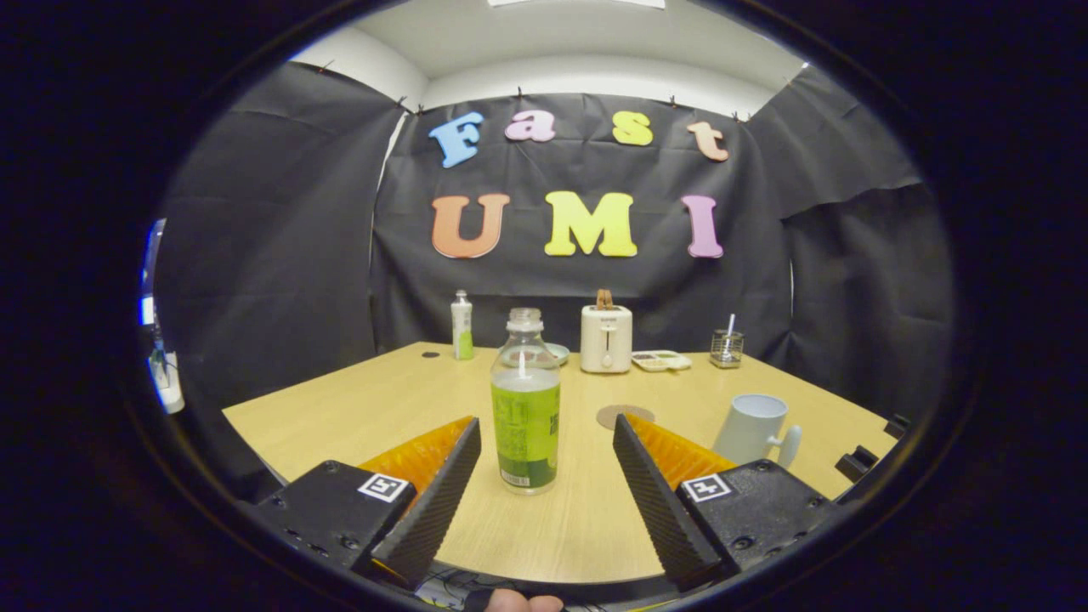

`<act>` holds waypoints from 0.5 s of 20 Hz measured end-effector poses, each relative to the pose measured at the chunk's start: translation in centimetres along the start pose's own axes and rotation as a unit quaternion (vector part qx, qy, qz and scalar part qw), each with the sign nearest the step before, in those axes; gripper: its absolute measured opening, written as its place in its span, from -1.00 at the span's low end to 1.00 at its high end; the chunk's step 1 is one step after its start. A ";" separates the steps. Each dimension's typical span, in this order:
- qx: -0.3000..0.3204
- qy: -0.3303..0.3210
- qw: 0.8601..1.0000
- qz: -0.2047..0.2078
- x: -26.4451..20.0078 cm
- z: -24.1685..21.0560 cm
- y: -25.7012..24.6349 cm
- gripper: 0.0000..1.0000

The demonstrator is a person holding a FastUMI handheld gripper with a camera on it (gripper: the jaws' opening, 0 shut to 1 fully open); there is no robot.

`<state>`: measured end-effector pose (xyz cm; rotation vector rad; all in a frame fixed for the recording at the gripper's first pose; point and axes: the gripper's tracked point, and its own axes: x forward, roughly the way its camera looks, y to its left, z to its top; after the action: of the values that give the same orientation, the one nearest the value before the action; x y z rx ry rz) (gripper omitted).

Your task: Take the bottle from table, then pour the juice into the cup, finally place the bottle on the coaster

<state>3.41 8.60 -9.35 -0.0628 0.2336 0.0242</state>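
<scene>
The tongs [544, 442] hang wide open low over the bench [357, 408], holding nothing, their fingers spread to take the bottle [526, 408]. It stands upright and uncapped between the fingertips, nearer the left one, touching neither, green juice filling most of it. Just beyond the right finger lies the round coaster [625, 416]; further right stands the cup [753, 429], mouth up, ready for pouring.

two bottles [526, 399] [461, 325], one cup [752, 429], one coaster [625, 416], one toaster [606, 337]
</scene>
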 end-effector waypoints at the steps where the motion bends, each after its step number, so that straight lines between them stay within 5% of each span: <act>1: -0.006 0.007 1.000 -0.007 0.9 -0.3 0.1 1.00; 10: -0.016 0.073 0.997 -0.020 6.3 -2.7 1.7 1.00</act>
<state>8.81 10.19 -13.55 -0.1015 0.3772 -0.0156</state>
